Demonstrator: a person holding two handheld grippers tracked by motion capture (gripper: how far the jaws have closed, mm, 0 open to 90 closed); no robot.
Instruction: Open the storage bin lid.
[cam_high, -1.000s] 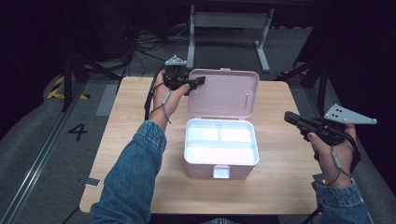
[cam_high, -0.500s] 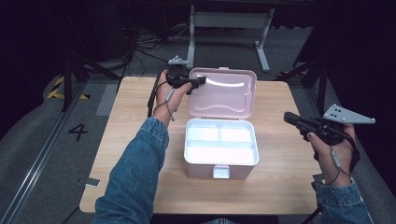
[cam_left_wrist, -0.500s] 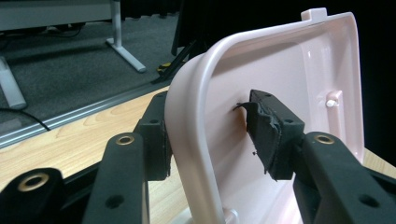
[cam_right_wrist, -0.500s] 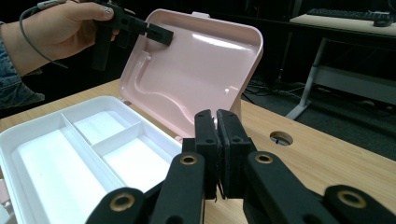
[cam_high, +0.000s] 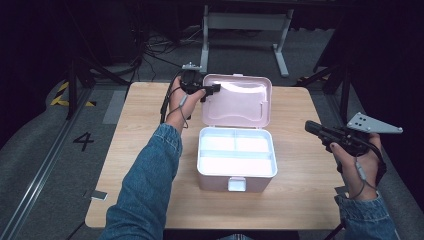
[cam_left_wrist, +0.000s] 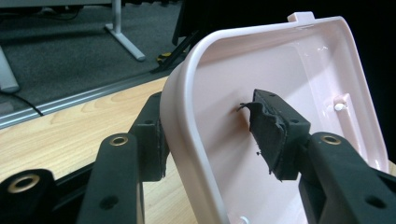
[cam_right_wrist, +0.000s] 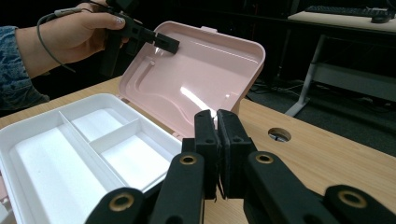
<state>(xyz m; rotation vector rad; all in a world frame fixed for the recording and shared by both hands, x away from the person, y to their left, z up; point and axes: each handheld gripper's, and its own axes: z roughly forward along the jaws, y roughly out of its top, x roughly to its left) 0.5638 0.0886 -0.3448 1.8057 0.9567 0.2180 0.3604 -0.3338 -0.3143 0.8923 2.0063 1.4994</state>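
A pink box (cam_high: 236, 167) stands near the middle of the wooden surface (cam_high: 140, 125), its lid (cam_high: 240, 100) swung up and back behind the white tray (cam_high: 236, 152) inside it. The left gripper (cam_high: 212, 90) sits at the lid's upper left corner. In the left gripper view the lid's edge (cam_left_wrist: 187, 140) runs between the jaws, one jaw behind the lid and the other in front of its inner face. The jaws have just been opening, and neither pad presses on the plastic now. The right gripper (cam_high: 310, 126) hangs to the right of the box, well apart from it, with its jaws closed on nothing. In the right gripper view they point toward the lid's lower edge.
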